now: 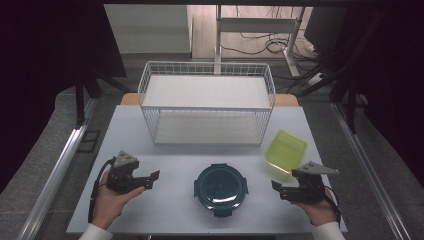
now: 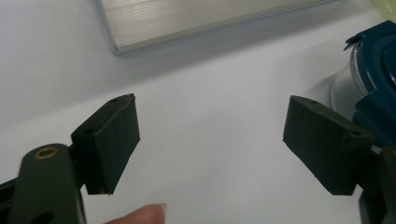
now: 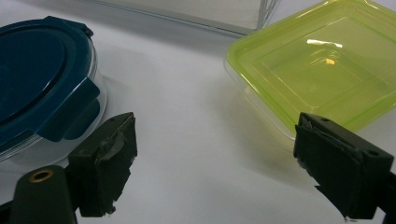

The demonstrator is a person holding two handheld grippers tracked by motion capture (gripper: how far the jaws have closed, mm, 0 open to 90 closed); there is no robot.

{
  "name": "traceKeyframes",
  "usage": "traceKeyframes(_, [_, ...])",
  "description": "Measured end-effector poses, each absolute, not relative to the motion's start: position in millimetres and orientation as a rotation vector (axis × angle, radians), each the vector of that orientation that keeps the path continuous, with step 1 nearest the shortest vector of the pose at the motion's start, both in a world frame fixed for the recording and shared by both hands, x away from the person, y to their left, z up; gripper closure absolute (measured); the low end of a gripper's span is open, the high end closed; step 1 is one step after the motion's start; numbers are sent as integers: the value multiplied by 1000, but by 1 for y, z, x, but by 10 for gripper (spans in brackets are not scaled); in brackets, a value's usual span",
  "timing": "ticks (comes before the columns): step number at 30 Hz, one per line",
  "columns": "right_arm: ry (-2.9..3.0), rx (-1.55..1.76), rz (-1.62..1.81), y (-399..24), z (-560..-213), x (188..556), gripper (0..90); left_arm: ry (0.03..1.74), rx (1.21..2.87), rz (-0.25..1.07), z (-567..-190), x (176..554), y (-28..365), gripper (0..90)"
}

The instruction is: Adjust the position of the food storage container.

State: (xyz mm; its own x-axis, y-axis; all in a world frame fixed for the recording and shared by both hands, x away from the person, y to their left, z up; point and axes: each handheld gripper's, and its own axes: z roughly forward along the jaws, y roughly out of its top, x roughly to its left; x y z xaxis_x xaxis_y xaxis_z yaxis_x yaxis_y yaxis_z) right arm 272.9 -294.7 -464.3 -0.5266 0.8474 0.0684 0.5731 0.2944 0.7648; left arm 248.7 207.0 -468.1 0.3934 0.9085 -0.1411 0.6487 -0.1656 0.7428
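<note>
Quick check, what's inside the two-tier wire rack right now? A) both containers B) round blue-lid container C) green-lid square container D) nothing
D: both shelves of the wire rack are bare; the round blue-lid container and the green-lid square container sit on the table in front of it.

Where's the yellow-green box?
In the high view the green box sits on the table's right side, just past the right gripper, near the wire basket's right corner.

No readable text, label, brand or number appears on anything.

Round blue-lidded container (image 1: 220, 184) centre table, yellow-green square container (image 1: 285, 149) right, probably empty
</note>
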Motion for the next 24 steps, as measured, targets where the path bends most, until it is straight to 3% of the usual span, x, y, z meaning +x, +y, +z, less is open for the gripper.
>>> traceKeyframes(11, [2194, 1310, 1092, -295, -462, 271, 180, 1269, 1913, 410, -469, 246, 199, 194])
traceKeyframes(24, [2189, 1384, 1098, -299, -463, 268, 251, 1322, 1907, 366, -468, 249, 203, 210])
